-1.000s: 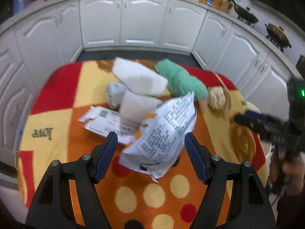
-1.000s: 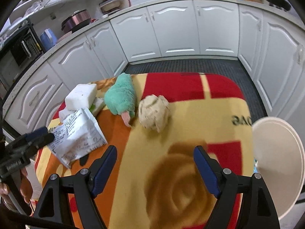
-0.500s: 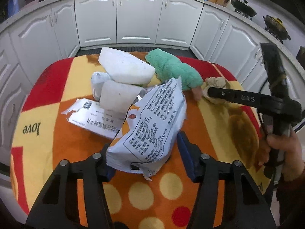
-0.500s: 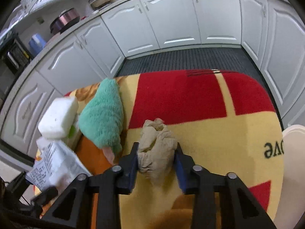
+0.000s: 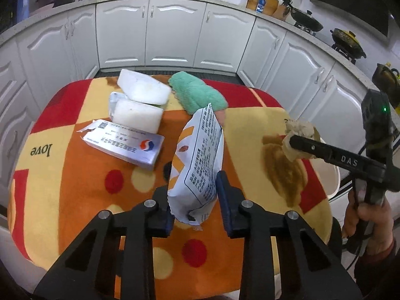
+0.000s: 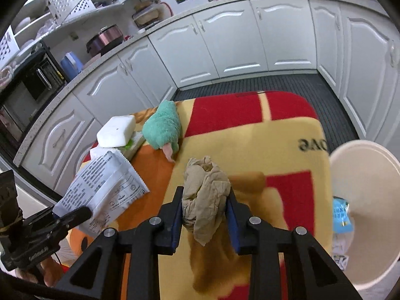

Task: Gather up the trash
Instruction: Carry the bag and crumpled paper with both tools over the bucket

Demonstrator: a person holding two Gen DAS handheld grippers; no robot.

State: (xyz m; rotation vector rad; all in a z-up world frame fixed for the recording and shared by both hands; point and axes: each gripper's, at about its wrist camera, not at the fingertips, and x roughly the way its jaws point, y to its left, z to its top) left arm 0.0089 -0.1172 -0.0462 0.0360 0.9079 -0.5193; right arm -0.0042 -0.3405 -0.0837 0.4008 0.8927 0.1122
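Left wrist view: left tongs (image 5: 195, 200) are clenched on a white printed snack bag (image 5: 197, 165), gripped at its lower end and lifted off the tabletop (image 5: 75, 200). The bag's long axis runs away from the camera, its top corner pointed toward the green plush toy (image 5: 197, 95); it is stood on edge, printed face turned right. Right wrist view: right tongs (image 6: 203, 215) are clenched on a crumpled brown paper wad (image 6: 203, 195), held above the blanket-covered tabletop; the wad is roughly upright between the pads, with a loose tail hung below. No clear long axis is made out beyond that.

Progress, as judged: two pieces are grasped and carried, neither is binned yet. A white bin (image 6: 370, 200) is seen at the right edge of the tabletop, with a blue wrapper (image 6: 341, 216) and other scraps already inside, so some trash is taken as collected. Left on the tabletop: a flattened silver-blue carton (image 5: 125, 145), lying flat with its long axis slanted left to right; two white foam blocks (image 5: 140, 102), stacked and touching; a small foil pack beside them. The plush toy is probably not trash. Both held pieces are expected to be dropped in the bin next; the carton is then left to be picked.
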